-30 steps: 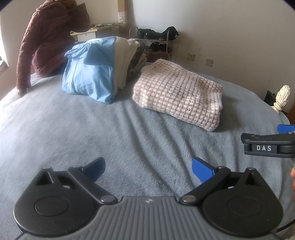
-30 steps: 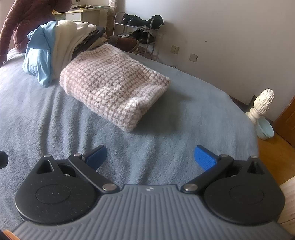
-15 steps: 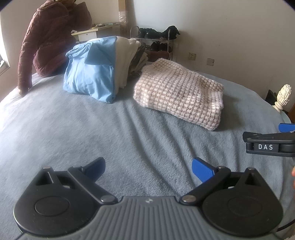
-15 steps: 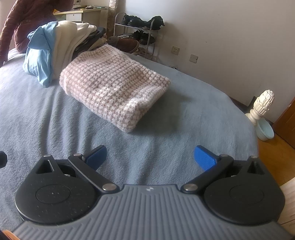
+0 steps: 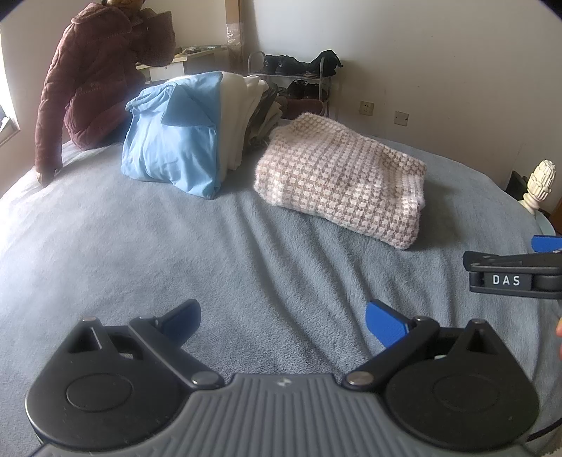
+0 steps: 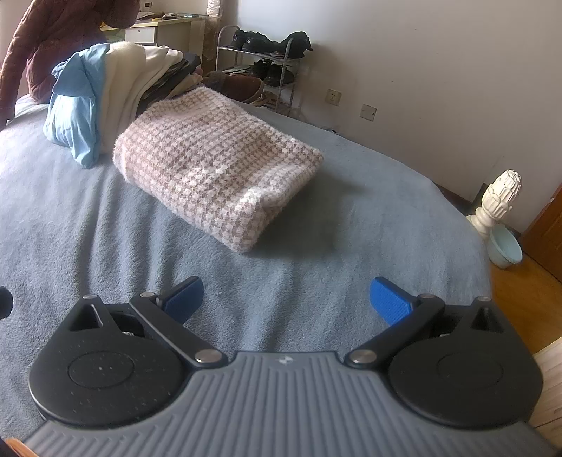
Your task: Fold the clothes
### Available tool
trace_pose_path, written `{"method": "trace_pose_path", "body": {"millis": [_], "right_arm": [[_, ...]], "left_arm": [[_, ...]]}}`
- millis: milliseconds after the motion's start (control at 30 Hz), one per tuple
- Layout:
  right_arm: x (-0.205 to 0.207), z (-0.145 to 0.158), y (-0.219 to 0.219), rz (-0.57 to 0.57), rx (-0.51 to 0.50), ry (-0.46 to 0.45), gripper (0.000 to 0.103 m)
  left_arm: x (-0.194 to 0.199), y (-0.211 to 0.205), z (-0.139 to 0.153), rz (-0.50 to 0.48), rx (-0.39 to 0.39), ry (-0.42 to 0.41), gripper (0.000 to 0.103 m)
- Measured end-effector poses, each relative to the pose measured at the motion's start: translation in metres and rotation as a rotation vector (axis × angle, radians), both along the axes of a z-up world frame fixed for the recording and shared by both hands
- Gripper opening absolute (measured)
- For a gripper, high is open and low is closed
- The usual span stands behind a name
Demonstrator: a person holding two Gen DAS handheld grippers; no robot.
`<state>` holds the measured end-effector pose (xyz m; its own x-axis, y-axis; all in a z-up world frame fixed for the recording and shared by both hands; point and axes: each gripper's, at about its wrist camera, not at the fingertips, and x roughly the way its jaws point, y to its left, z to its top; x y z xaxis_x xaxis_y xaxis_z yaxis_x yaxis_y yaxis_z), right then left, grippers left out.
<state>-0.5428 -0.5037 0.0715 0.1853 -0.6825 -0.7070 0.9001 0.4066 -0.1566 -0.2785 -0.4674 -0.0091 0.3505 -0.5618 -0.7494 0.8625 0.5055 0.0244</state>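
Observation:
A folded pink-and-brown houndstooth garment (image 5: 344, 179) (image 6: 214, 165) lies on the grey-blue bed cover (image 5: 175, 260) (image 6: 351, 225). Behind it to the left leans a stack of folded clothes (image 5: 196, 133) (image 6: 105, 102), light blue in front, then cream and dark pieces. My left gripper (image 5: 282, 320) hovers open over bare cover, well short of the garment, nothing between its blue pads. My right gripper (image 6: 286, 298) is open too and holds nothing, with the garment's near corner just ahead. The right gripper's side, marked DAS (image 5: 513, 277), shows at the right edge of the left wrist view.
A person in a maroon padded jacket (image 5: 95, 84) sits on the bed's far left edge. A shoe rack (image 5: 298, 81) and a desk (image 6: 165, 31) stand by the back wall. A white bedpost finial (image 6: 498, 197), a pale bowl (image 6: 505, 246) and wooden floor lie at right.
Both grippers stay open and almost still. The left wrist view has drifted slightly, so the clothes sit a little lower and further right in it.

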Motion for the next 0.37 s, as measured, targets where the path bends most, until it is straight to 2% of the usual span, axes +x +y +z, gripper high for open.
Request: {"method": "trace_pose_path", "body": {"millis": [367], "right_arm": [[-0.0006,0.0007,-0.0005,0.003,0.002,-0.002,0.102]], "left_arm": [[-0.001,0.0013,0.0011,0.002,0.0,0.001,0.101]]}}
